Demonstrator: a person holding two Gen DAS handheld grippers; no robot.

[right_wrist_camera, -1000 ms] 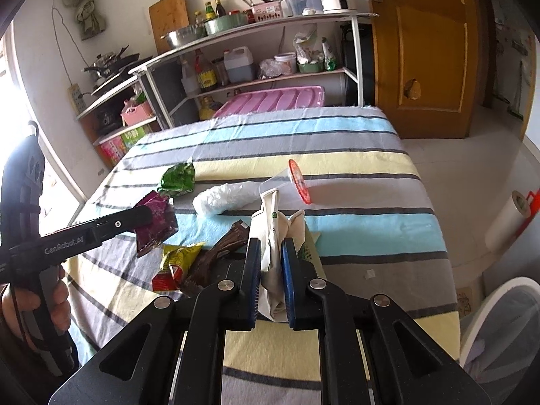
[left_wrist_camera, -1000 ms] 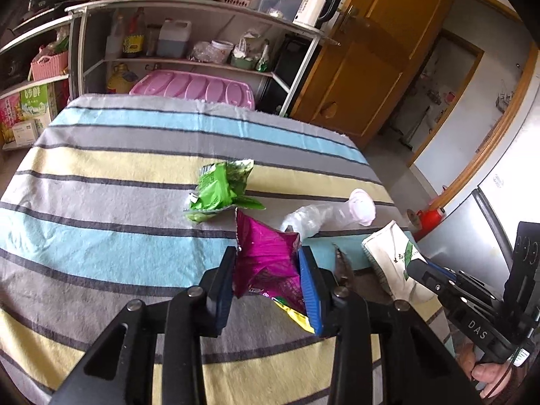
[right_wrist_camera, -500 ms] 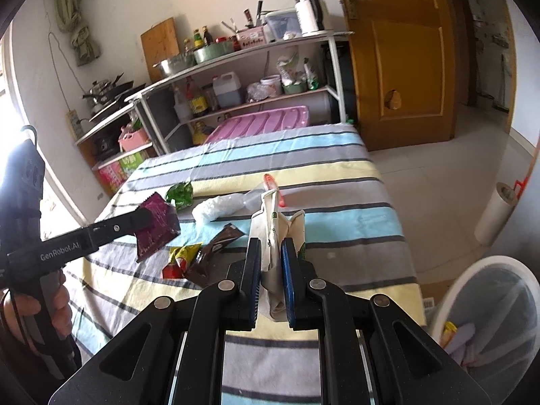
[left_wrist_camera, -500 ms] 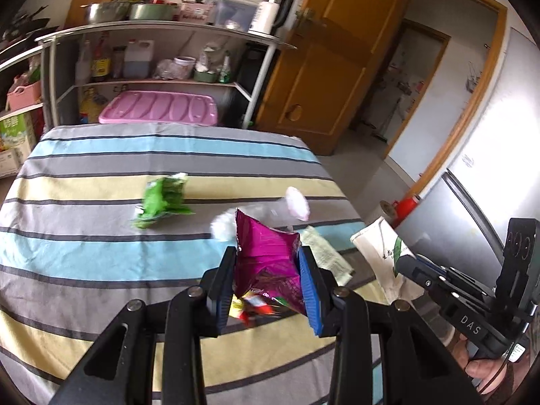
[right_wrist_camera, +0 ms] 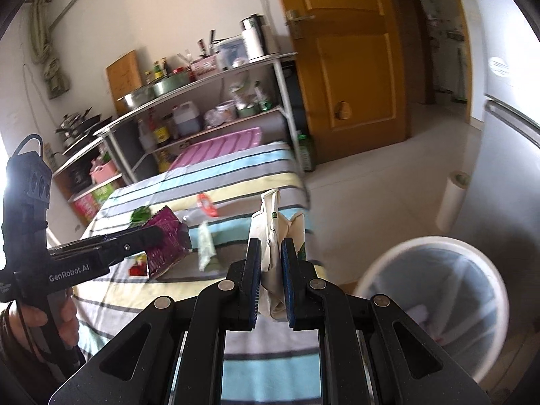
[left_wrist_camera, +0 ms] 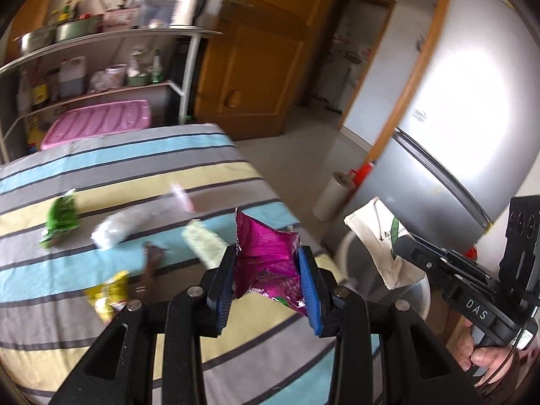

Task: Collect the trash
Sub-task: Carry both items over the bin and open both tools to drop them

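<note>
My left gripper (left_wrist_camera: 268,256) is shut on a crumpled magenta snack bag (left_wrist_camera: 266,253), held above the striped table's right edge (left_wrist_camera: 270,185). My right gripper (right_wrist_camera: 270,246) is shut on a white paper carton with green print (right_wrist_camera: 273,222), lifted off the table and close to a white round trash bin (right_wrist_camera: 435,300) on the floor. In the left wrist view the carton (left_wrist_camera: 381,236) hangs at the right in the other gripper's jaws. On the table lie a green wrapper (left_wrist_camera: 62,216), a clear plastic bottle (left_wrist_camera: 135,222), a yellow wrapper (left_wrist_camera: 108,293), a brown wrapper (left_wrist_camera: 153,256) and a pale packet (left_wrist_camera: 204,243).
A metal shelf rack (right_wrist_camera: 202,101) with pots, bottles and a pink tray stands behind the table. A wooden door (right_wrist_camera: 351,64) is at the back. A grey fridge (left_wrist_camera: 455,135) and a paper roll (right_wrist_camera: 452,202) stand to the right. A green bottle (right_wrist_camera: 305,152) stands by the table corner.
Both grippers have swung to the right and risen with their trash, away from the table's middle. The trash bin has come fully into the right wrist view.
</note>
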